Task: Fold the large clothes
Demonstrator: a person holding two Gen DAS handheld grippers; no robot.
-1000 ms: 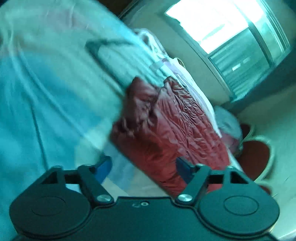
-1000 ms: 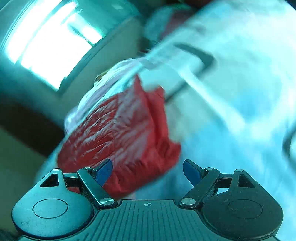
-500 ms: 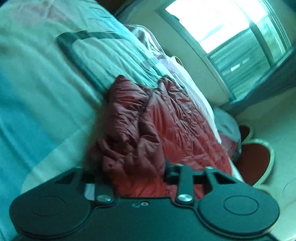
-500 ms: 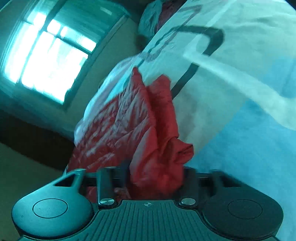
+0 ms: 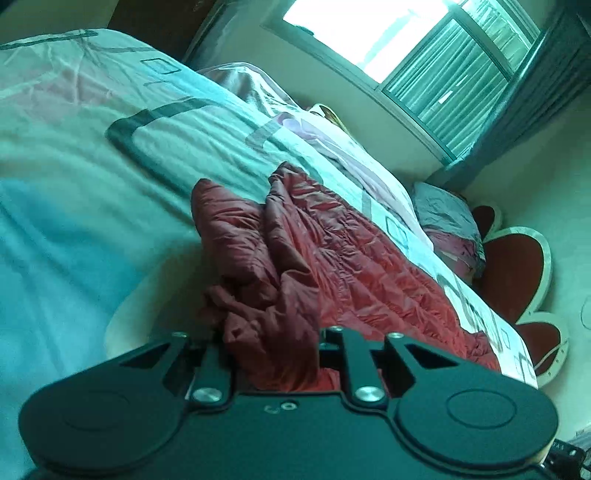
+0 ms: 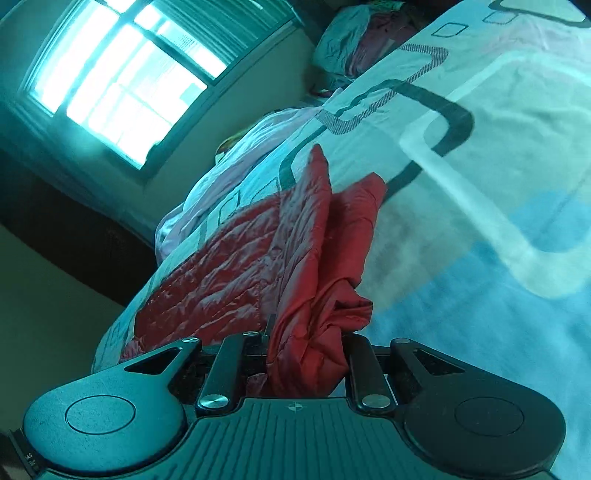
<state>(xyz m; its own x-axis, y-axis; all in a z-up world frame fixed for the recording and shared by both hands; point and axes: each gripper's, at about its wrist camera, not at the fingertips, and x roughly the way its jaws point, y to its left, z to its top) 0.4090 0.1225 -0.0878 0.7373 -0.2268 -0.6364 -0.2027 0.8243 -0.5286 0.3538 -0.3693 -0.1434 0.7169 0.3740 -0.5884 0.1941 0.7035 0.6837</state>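
A red quilted jacket [image 5: 332,266] lies crumpled on a bed with a pale blue and white sheet [image 5: 74,192]. My left gripper [image 5: 273,365] is shut on a bunched edge of the jacket, and the fabric fills the gap between its jaws. The same jacket shows in the right wrist view [image 6: 258,258]. My right gripper [image 6: 303,369] is shut on another bunched edge of it, with cloth bulging up between the jaws. The fingertips of both grippers are hidden by the fabric.
A pink-white quilt [image 5: 332,140] is heaped at the bed's far side under a bright window [image 5: 388,33]. A pillow [image 5: 447,218] and a red flower-shaped headboard [image 5: 517,266] stand at the bed's end. The sheet carries dark square outlines [image 6: 436,122].
Both grippers were open and short of the jacket a second ago. They have moved onto it and closed on its edges, and the views have steadied.
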